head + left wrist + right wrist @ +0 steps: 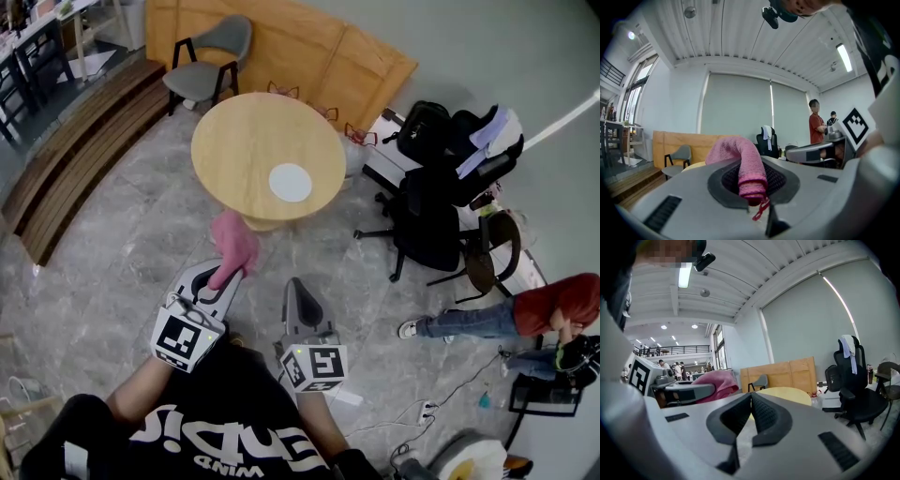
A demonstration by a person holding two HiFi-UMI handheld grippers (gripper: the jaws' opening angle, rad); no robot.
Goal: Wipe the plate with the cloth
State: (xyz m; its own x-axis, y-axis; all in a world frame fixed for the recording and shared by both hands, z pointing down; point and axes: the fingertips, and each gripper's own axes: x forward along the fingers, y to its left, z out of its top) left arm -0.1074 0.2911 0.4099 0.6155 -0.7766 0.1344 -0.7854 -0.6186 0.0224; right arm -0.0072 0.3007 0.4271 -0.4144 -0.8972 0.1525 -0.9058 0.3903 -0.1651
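Note:
A white plate (290, 182) lies on the round wooden table (244, 141), toward its near right side. My left gripper (225, 274) is shut on a pink cloth (234, 242), which sticks up past the jaws and hangs just short of the table's near edge. In the left gripper view the cloth (746, 165) folds over the pads. My right gripper (294, 292) is shut and holds nothing; its pads (751, 414) meet in the right gripper view. Both grippers are held in front of the person, off the table.
A grey chair (208, 56) stands behind the table, with wooden panels (309, 47) along the wall. Black office chairs (441, 197) and bags crowd the right. A person in red (525, 314) is on the floor at right. Wooden steps (75, 150) run on the left.

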